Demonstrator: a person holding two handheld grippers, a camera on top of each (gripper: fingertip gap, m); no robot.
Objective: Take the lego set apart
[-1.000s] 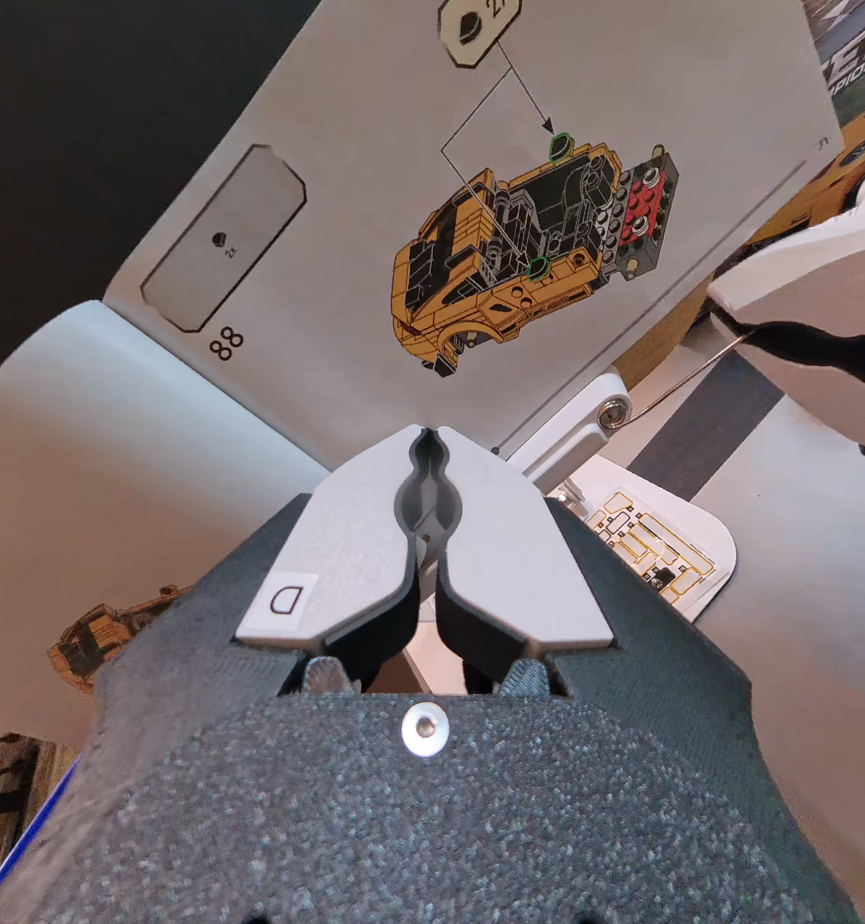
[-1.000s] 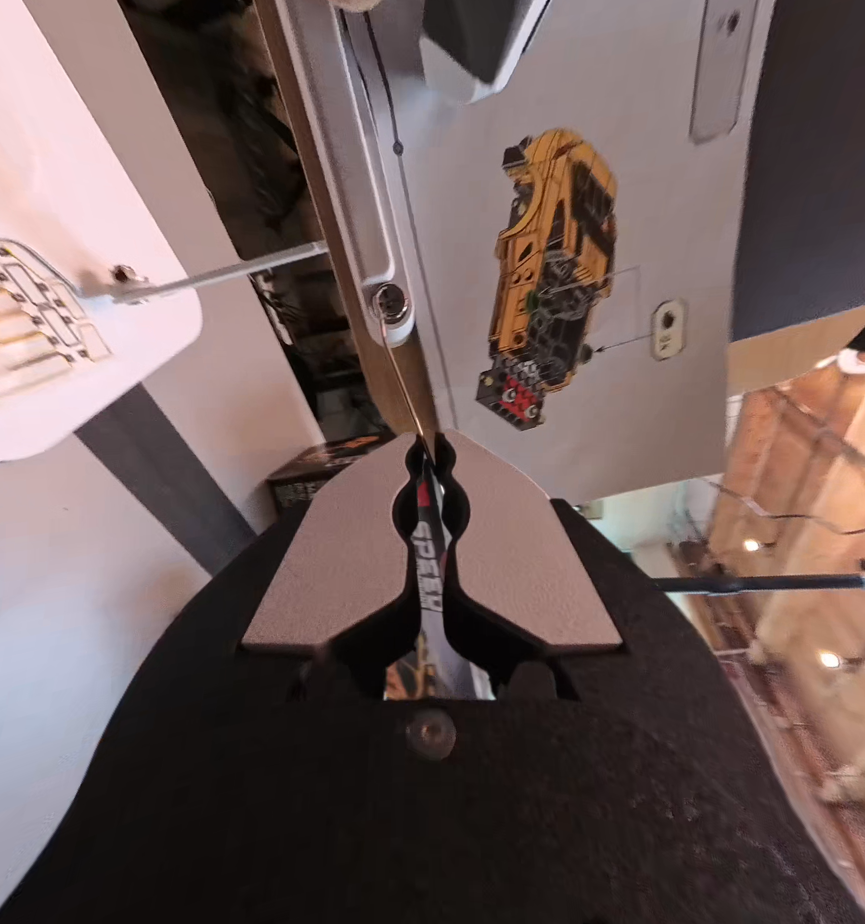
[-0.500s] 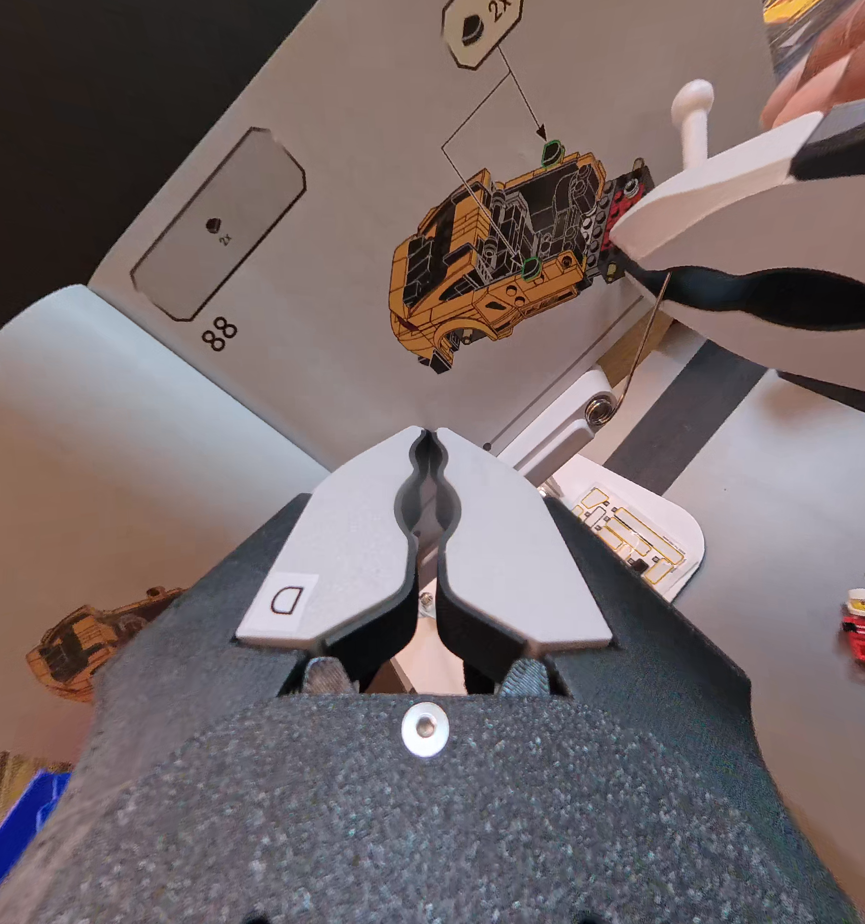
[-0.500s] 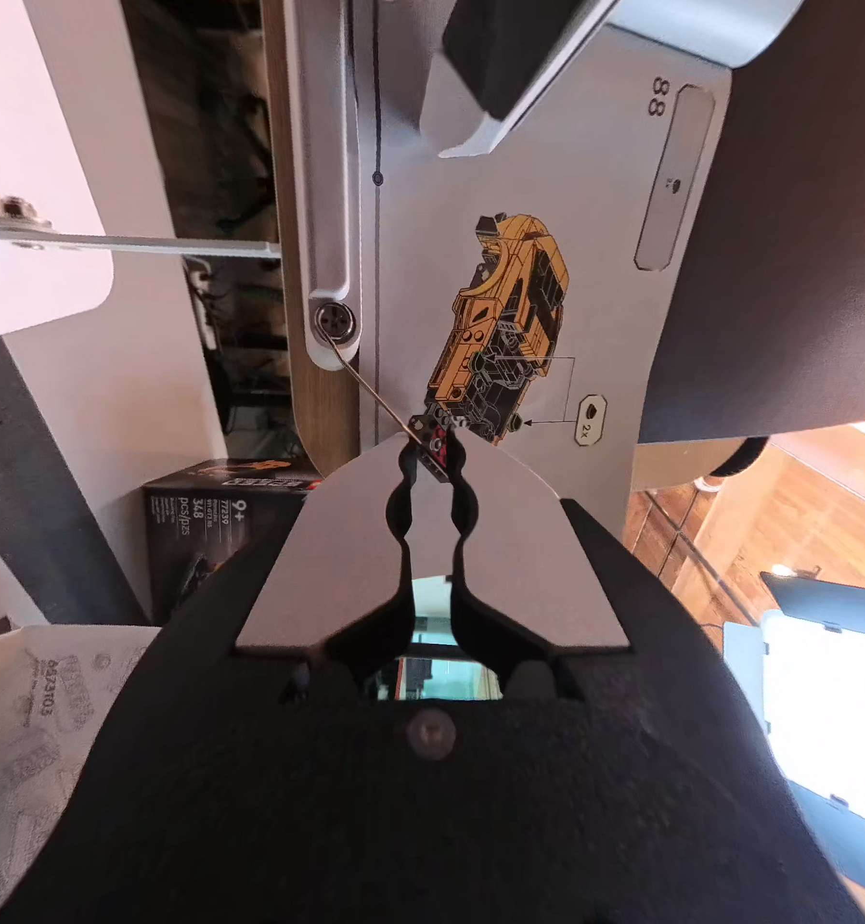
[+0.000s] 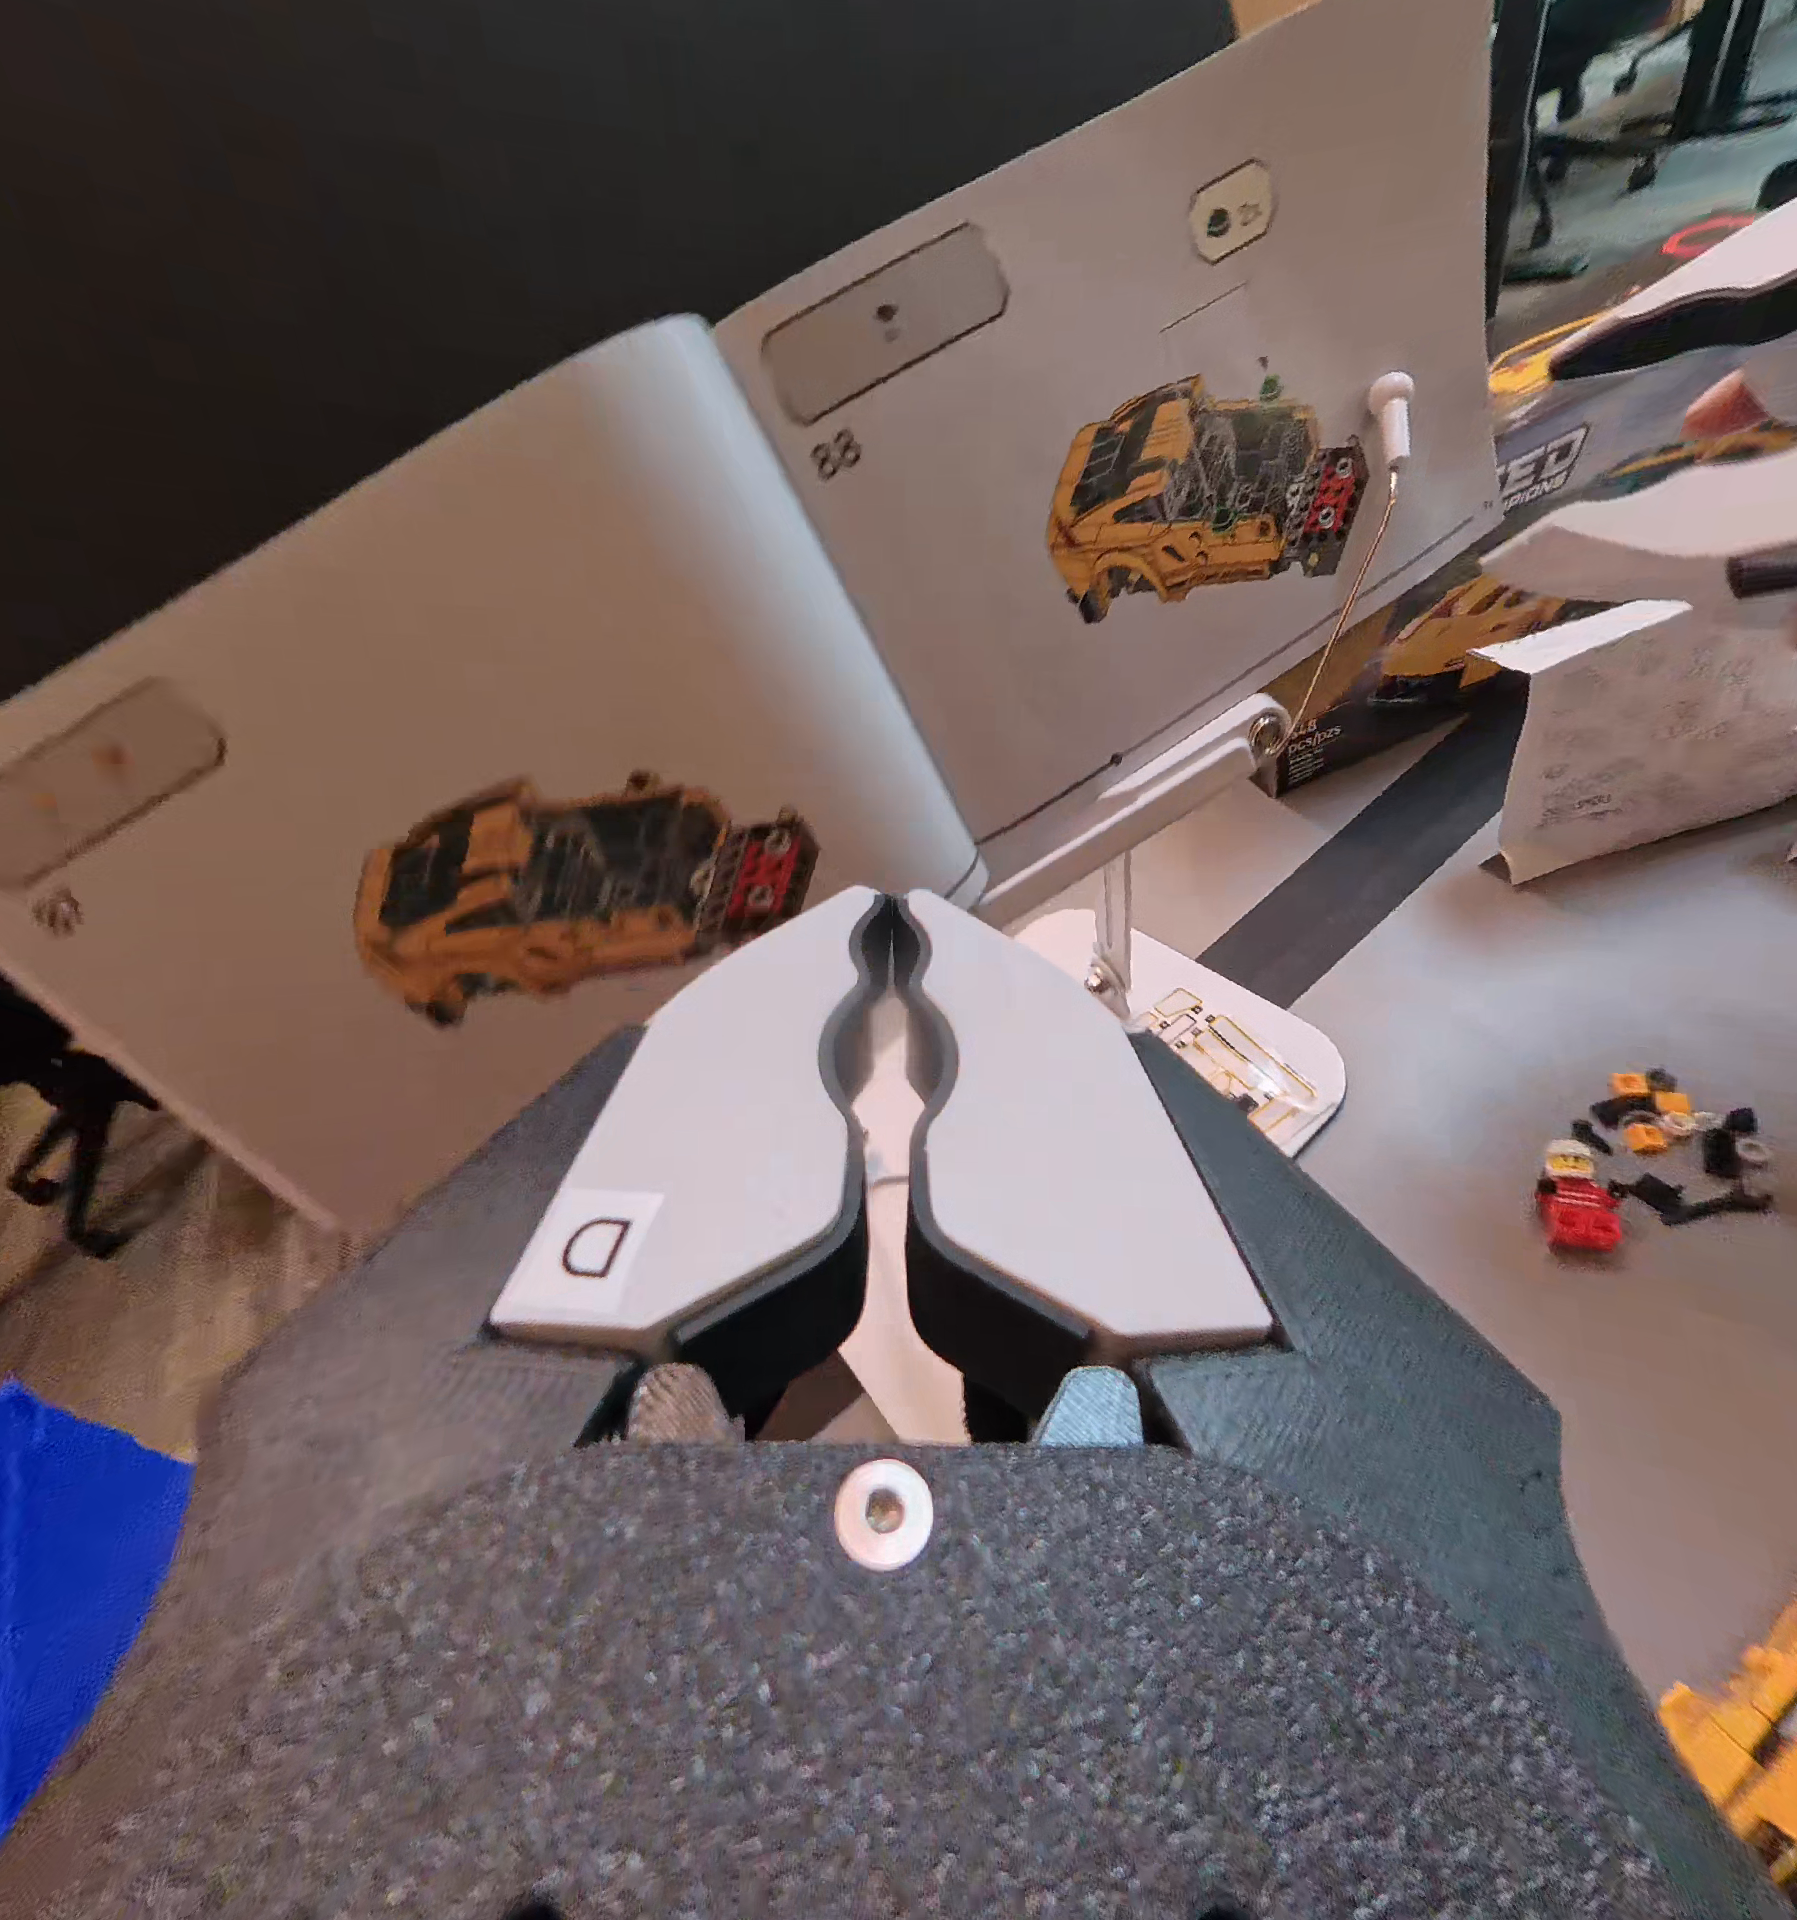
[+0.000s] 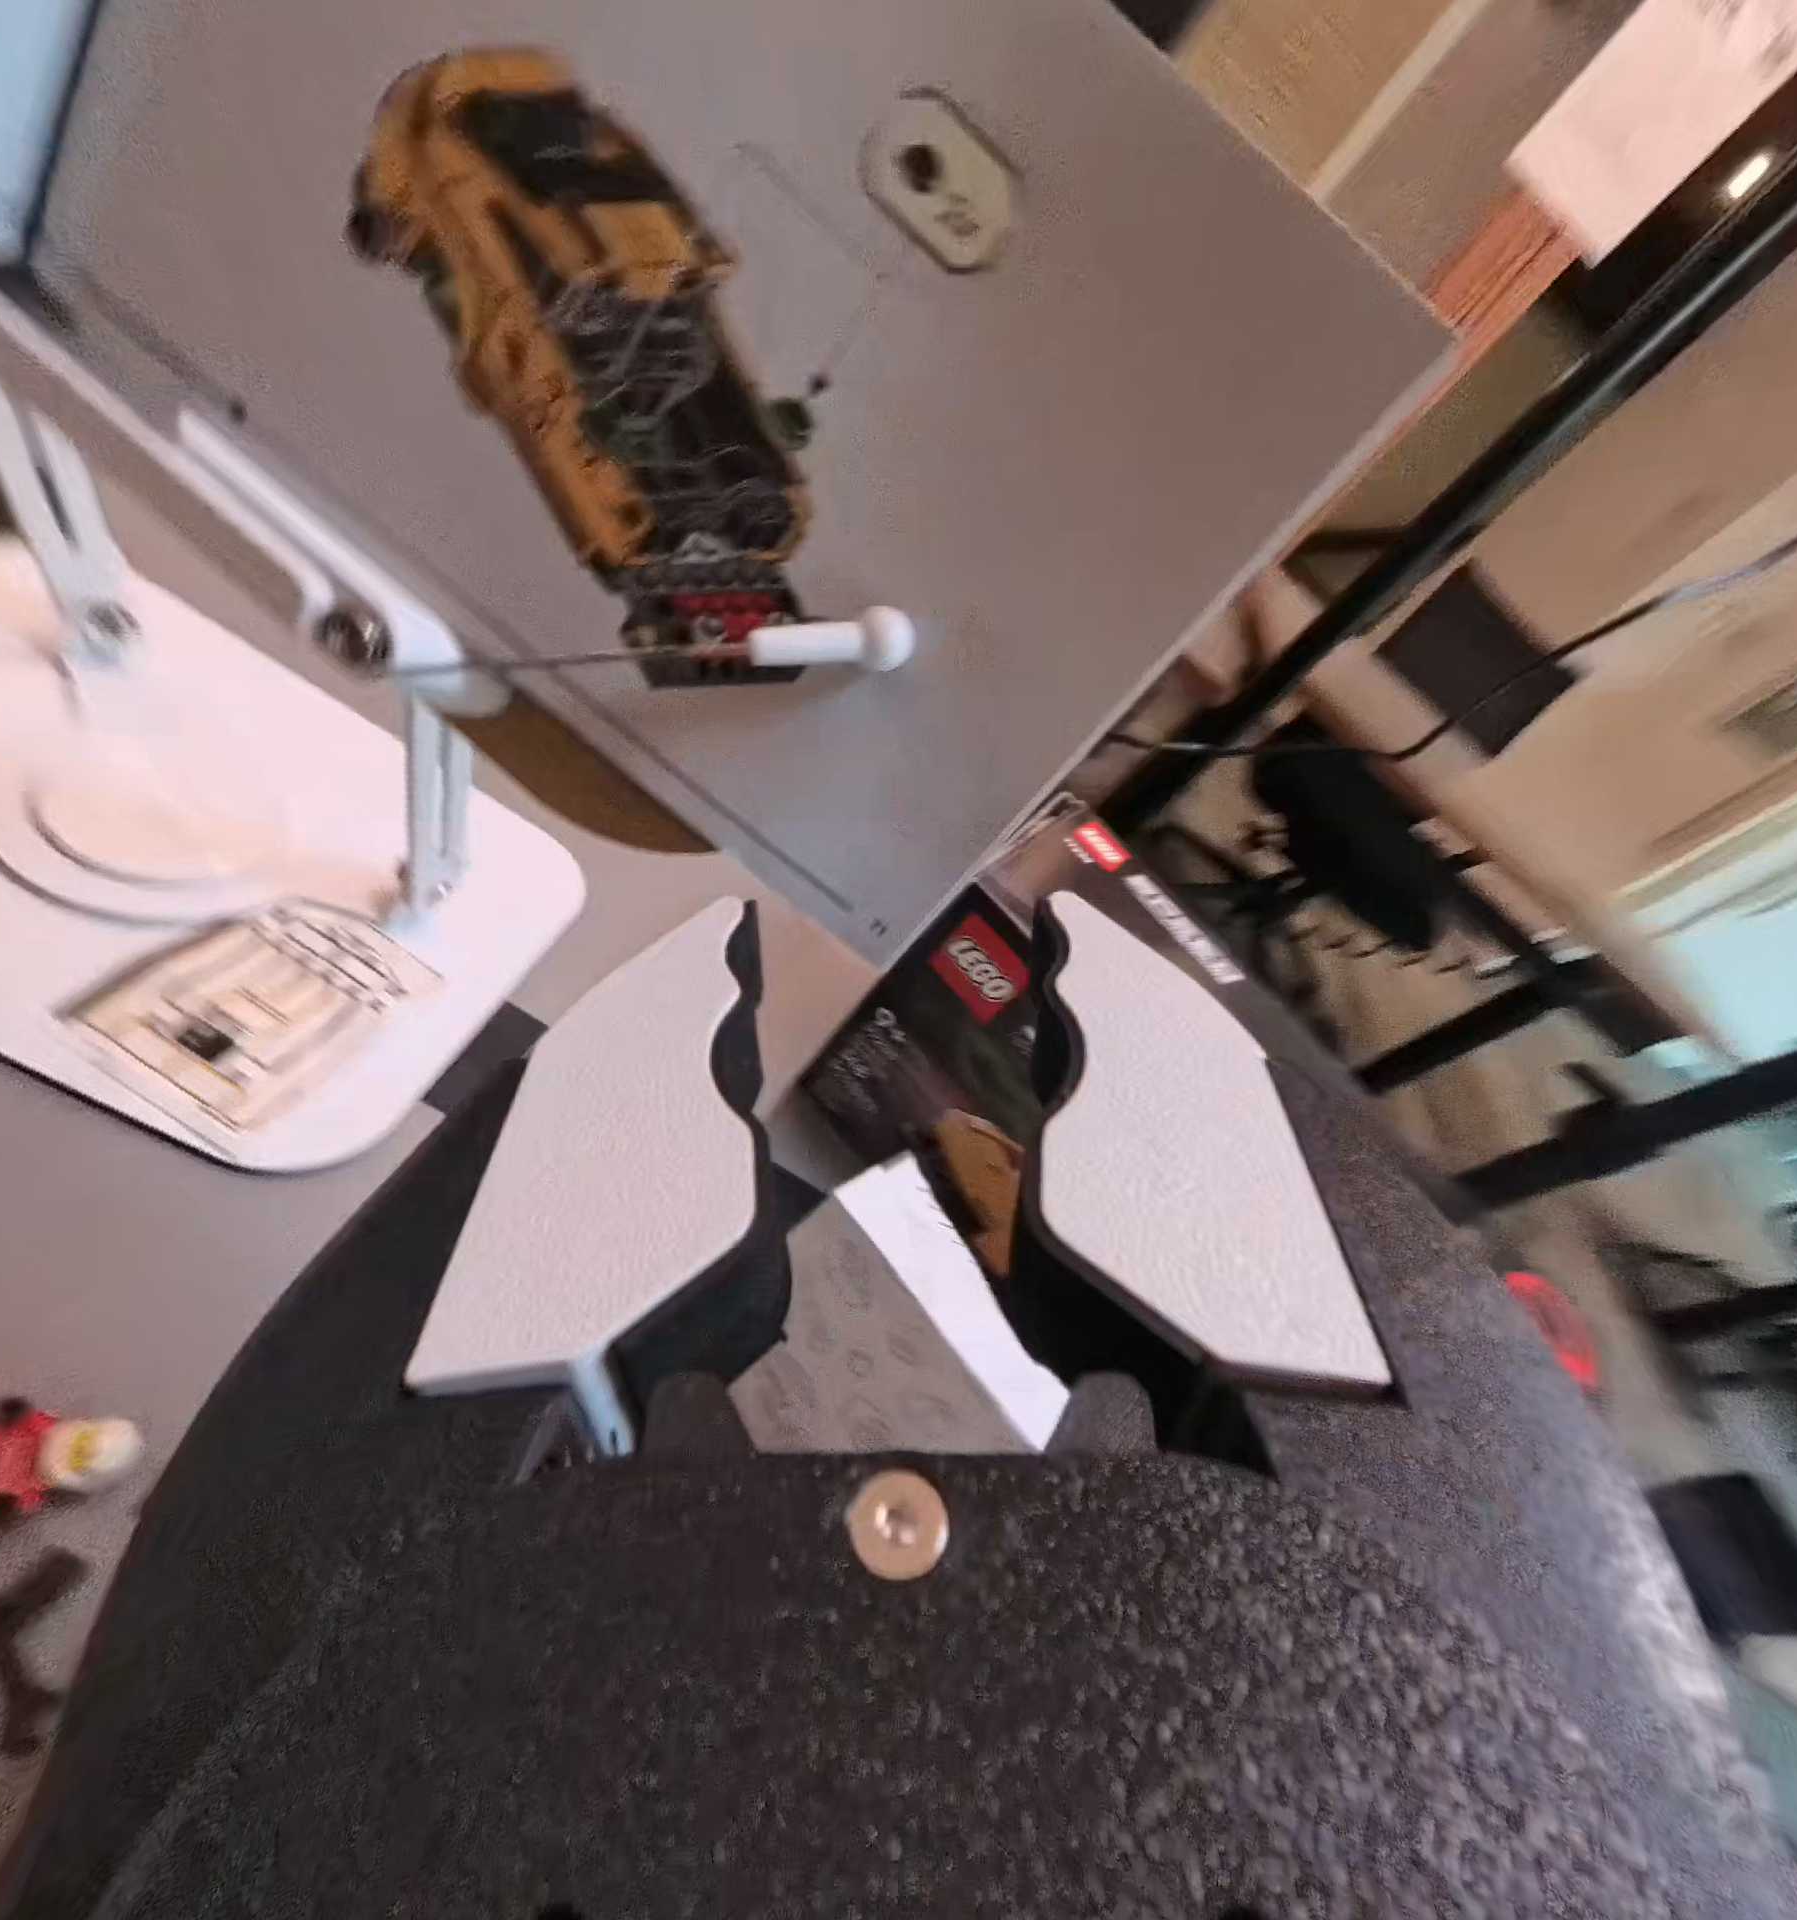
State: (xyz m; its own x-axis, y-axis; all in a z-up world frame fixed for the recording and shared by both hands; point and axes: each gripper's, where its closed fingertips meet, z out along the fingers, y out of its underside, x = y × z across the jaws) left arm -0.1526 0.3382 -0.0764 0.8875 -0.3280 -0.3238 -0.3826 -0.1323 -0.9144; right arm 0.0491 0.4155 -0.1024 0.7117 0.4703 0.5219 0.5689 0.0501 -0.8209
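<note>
Here, at the far left of the left wrist view, a blue patch (image 5: 32, 1621) was seen at the frame edge. Next to it, the open instruction booklet (image 5: 582, 623) was held upright on a white book stand (image 5: 1278, 1060), with a yellow car printed on each page. The left hand-held gripper (image 5: 889, 914) was closed, its tips touching just in front of the booklet's lower edge; whether anything was pinched there could not be told. A thin wire page holder with a white knob (image 5: 1390, 416) was laid across the right page.

Further right, on the grey bench (image 5: 1496, 1403), a red minifigure (image 5: 1578, 1195) was lying beside a small cluster of loose black and yellow pieces (image 5: 1683, 1143). Behind them a white paper bag (image 5: 1642, 727) and the dark set box (image 5: 1434, 665) were placed. At the lower right edge, a blurred part of the yellow lego build (image 5: 1777, 1745) was visible. At the upper right, the other gripper's white fingers (image 5: 1704, 499) were seen.

In the right wrist view, strongly blurred, the minifigure (image 6: 32, 1465) lay at the far left and the stand's base (image 6: 374, 1081) beside it. The right hand-held gripper (image 6: 894, 920) was open wide and empty, with the set box (image 6: 935, 1018) and the bag's edge (image 6: 935, 1278) seen between its fingers.
</note>
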